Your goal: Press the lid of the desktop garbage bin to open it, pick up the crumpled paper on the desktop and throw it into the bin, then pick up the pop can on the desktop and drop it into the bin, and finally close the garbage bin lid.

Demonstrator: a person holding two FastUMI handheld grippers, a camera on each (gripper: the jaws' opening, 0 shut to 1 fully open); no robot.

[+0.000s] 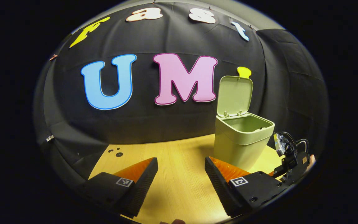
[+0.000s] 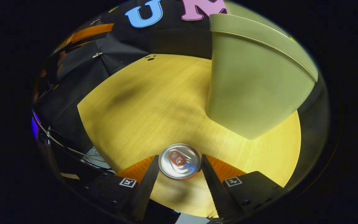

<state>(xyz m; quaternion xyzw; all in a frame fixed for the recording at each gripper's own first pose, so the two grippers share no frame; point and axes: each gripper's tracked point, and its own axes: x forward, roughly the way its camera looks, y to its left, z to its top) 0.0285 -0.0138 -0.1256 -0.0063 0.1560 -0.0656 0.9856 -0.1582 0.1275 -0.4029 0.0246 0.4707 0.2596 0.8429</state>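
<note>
— What are your two claws doing?

— My right gripper [image 2: 180, 166] points steeply down at the wooden desktop [image 2: 141, 102], and the pop can [image 2: 180, 161] stands upright between my fingers [image 2: 144, 183]. I see its silver top and pull tab from above. Both fingers sit right at the can's rim, one on each side, closed against it as far as I can judge, though the can's base looks to be on the desktop.

— And the left one?

— My left gripper [image 1: 181, 174] is spread wide with nothing between the fingers, just bare wood. It points level across the desktop toward the black cloth wall [image 1: 166, 124].

— Where is the bin from there?

— In the left gripper view the garbage bin [image 1: 241, 140] stands on the desktop ahead and to the right of my fingers, near the right finger's tip. Its lid [image 1: 235, 95] is swung up, standing nearly upright on its hinge at the back edge, so the mouth is open. I cannot see down to the bottom of it.

— And from the right claw?

— In the right gripper view the bin's side wall [image 2: 253, 81] rises close beyond the can, up and to the right, apart from it with a strip of wood between them.

— Anything else around?

— In the left gripper view the right gripper's body [image 1: 291, 155], with its cables, shows low beside the bin at the far right. A few small dark holes [image 1: 117, 152] mark the desktop's far left corner.
</note>
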